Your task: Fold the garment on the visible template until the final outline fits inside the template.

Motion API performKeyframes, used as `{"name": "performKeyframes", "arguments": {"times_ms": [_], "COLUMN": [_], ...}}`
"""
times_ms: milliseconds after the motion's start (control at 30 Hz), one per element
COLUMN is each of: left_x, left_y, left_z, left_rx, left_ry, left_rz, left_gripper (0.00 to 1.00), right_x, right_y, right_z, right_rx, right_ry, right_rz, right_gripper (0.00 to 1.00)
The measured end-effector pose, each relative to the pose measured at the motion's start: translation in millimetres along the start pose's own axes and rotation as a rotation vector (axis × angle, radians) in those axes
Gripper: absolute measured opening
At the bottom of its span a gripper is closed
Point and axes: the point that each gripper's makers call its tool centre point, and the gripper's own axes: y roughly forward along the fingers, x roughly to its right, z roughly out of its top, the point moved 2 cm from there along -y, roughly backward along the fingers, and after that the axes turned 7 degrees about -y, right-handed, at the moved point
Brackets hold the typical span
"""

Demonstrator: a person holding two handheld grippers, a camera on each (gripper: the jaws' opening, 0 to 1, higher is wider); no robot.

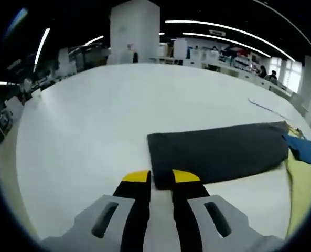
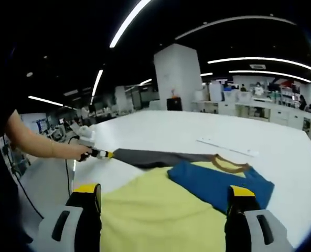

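The garment lies on the white table (image 1: 92,121): a yellow body (image 2: 160,210), a blue panel (image 2: 218,184), a brown collar (image 2: 231,165) and a long dark grey sleeve (image 1: 218,152). My left gripper (image 1: 161,176) has its yellow-tipped jaws nearly together on the near end corner of that sleeve. In the right gripper view the left gripper (image 2: 104,154) holds the grey sleeve (image 2: 155,157) stretched out to the left. My right gripper (image 2: 164,191) is open wide, low over the yellow body, with nothing between its jaws. The blue panel (image 1: 302,148) and yellow body (image 1: 304,189) sit at the far right.
A person's forearm (image 2: 40,142) reaches in from the left to the left gripper. A thin pale strip (image 2: 226,147) lies on the table beyond the garment. A white pillar (image 2: 179,79) and desks stand behind the table. The table's rounded edge runs along the left.
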Motion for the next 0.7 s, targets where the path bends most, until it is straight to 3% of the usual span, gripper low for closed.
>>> {"name": "performKeyframes", "arguments": {"times_ms": [133,300,700], "left_x": [-0.5,-2.4,5.6], "left_y": [0.3,1.6,-4.6], "left_z": [-0.5,-0.9,2.0], "left_rx": [-0.001,0.002,0.003], "left_ry": [-0.037,-0.139,-0.164], "left_rz": [0.014,-0.003,-0.008], "left_gripper": [0.08,0.01,0.0], "right_x": [0.5,1.2,1.2], "right_y": [-2.9,-7.3,-12.8], "right_z": [-1.3,-6.3,-9.3], "right_rx": [0.002,-0.007,-0.01], "right_ry": [0.005,0.011,0.016], "right_rz": [-0.008,-0.019,-0.039], "right_gripper": [0.99,0.98,0.98]}}
